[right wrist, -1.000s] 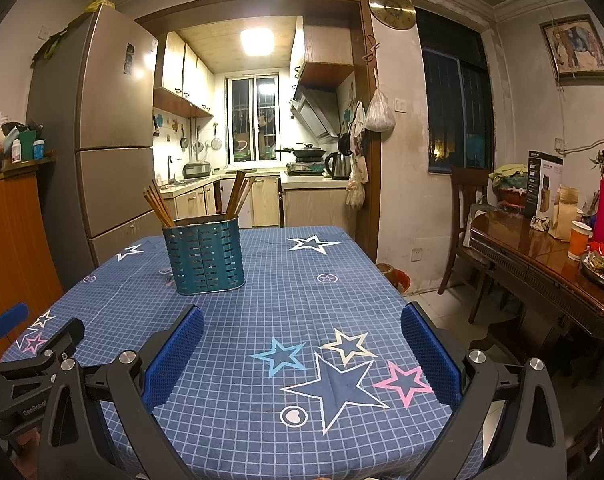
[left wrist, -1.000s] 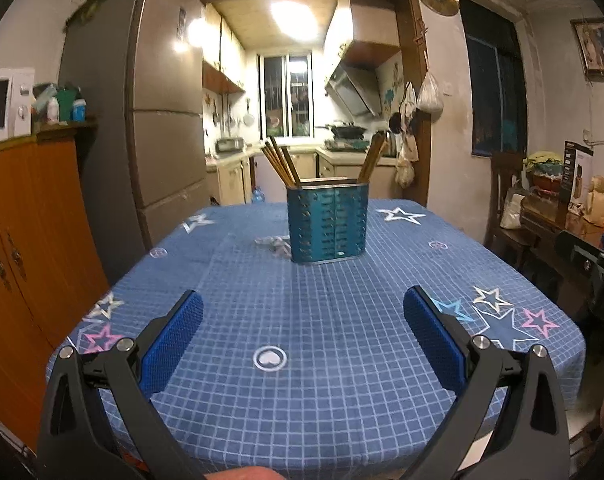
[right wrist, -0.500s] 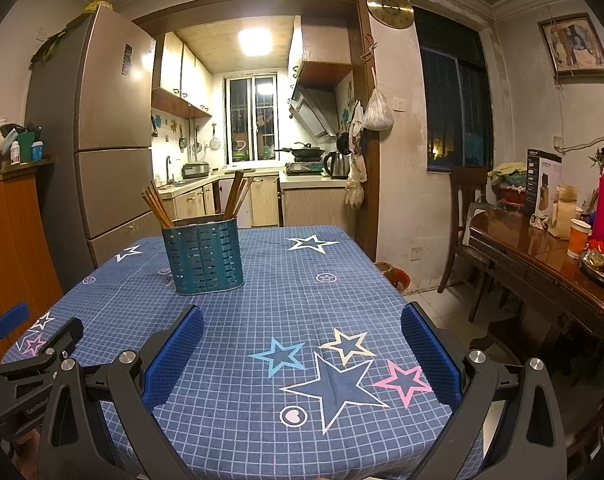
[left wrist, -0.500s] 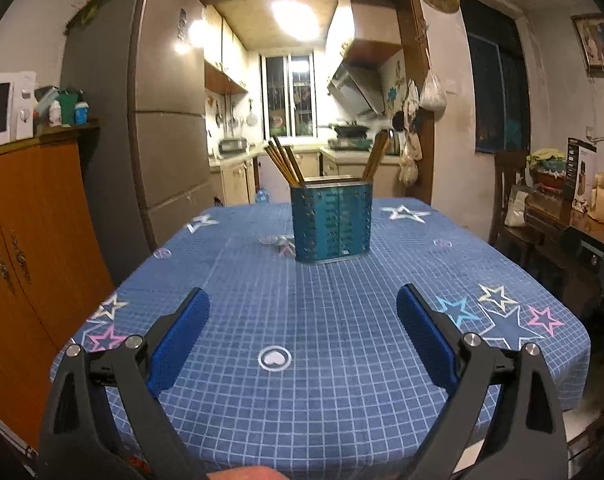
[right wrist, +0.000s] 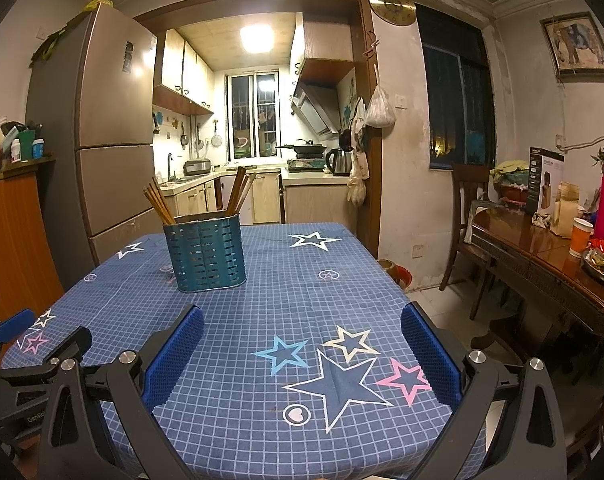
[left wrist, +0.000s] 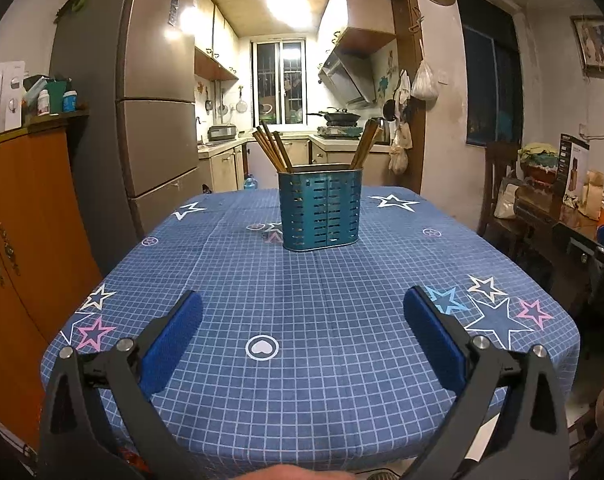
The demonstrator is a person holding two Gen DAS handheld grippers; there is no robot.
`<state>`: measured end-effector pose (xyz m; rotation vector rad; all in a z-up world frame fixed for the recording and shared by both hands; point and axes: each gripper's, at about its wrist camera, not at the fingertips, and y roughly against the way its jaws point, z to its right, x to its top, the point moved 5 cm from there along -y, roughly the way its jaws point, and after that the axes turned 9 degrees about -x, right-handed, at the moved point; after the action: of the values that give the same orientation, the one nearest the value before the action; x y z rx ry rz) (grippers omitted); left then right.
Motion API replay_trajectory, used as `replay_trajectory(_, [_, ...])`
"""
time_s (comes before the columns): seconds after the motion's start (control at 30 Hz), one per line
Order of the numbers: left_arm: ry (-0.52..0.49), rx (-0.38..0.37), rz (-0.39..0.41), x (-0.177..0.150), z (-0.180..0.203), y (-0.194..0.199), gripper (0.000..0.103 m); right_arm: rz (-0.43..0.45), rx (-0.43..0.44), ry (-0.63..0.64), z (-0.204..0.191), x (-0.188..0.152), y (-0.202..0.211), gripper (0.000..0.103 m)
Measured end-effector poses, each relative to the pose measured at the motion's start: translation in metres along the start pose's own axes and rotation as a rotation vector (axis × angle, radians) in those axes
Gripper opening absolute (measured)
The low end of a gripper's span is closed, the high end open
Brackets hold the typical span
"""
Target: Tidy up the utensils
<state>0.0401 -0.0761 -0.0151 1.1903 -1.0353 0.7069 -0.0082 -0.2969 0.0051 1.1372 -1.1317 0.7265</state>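
A teal perforated utensil holder [left wrist: 320, 210] stands upright past the middle of the table [left wrist: 322, 320], which wears a blue checked cloth with stars. Brown chopsticks lean out of it, one bunch at its left end [left wrist: 272, 148] and another at its right end [left wrist: 366, 142]. My left gripper [left wrist: 302, 296] hovers over the near edge, well short of the holder, its jaws opening with nothing between them. My right gripper [right wrist: 302, 312] is open and empty over the near right corner. From there the holder [right wrist: 206, 254] lies ahead to the left, and the left gripper [right wrist: 46, 330] shows at the lower left.
An orange cabinet [left wrist: 22, 240] and a tall fridge [left wrist: 158, 120] flank the table's left side. A wooden side table [right wrist: 542, 248] crowded with cups and boxes and a chair [right wrist: 468, 200] stand to the right. Part of a person's hand [left wrist: 286, 472] shows at the bottom edge.
The left gripper's jaws narrowed a little and have spread wide again. The right gripper and the utensil holder have not moved.
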Motion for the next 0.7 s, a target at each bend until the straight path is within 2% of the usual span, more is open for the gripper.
replay_trajectory(0.7, [0.014,-0.008,-0.021,-0.0021,0.0001,-0.0055,0.097,-0.033,0.005,0.018,-0.0078,-0.0012,-0.0101,0.099])
